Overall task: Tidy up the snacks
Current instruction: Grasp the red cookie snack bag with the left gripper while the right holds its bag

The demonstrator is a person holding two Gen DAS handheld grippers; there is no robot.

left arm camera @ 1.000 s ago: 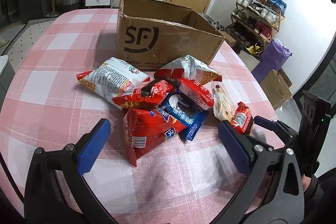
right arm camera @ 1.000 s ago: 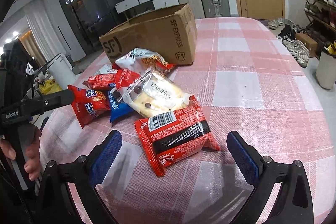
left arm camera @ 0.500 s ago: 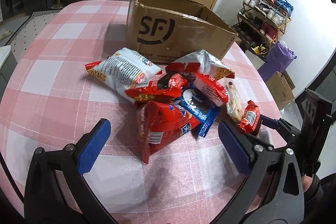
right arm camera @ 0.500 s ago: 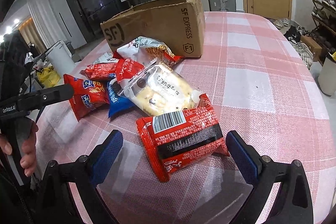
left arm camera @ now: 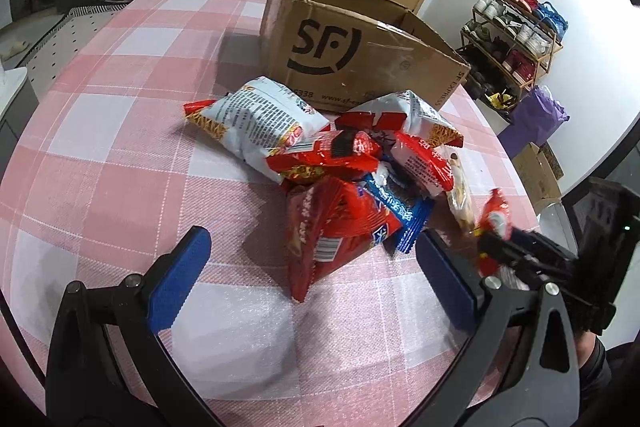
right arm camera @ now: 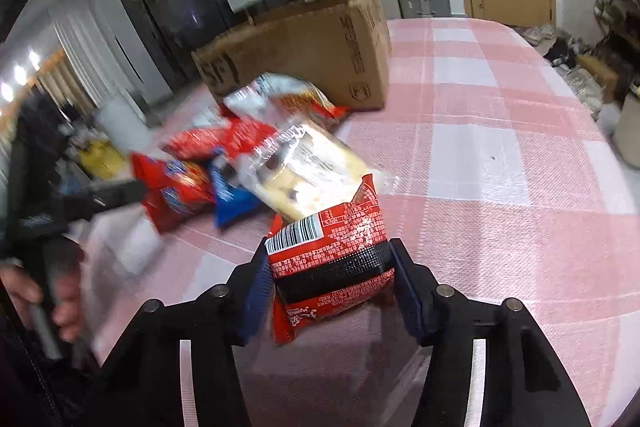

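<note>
The right gripper [right arm camera: 330, 291], jaws just closing, is pinching the red snack packet [right arm camera: 334, 267] across its puffy middle near the table's [right arm camera: 500, 155] edge; it is looking light, crinkly, slippery; the left gripper [left arm camera: 316, 275] is hanging wide open, empty.

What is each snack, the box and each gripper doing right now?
Right gripper: jaws have just been closing, now shut on the red barcode packet.
Red barcode packet: squeezed between the pads.
Left gripper: open, holding nothing.
Red triangular packet: lying on the tablecloth between the open jaws, untouched.
Blue packet: in the pile, partly covered.
White chip bag: lying in the pile.
Cardboard box: open-topped, upright.
</note>
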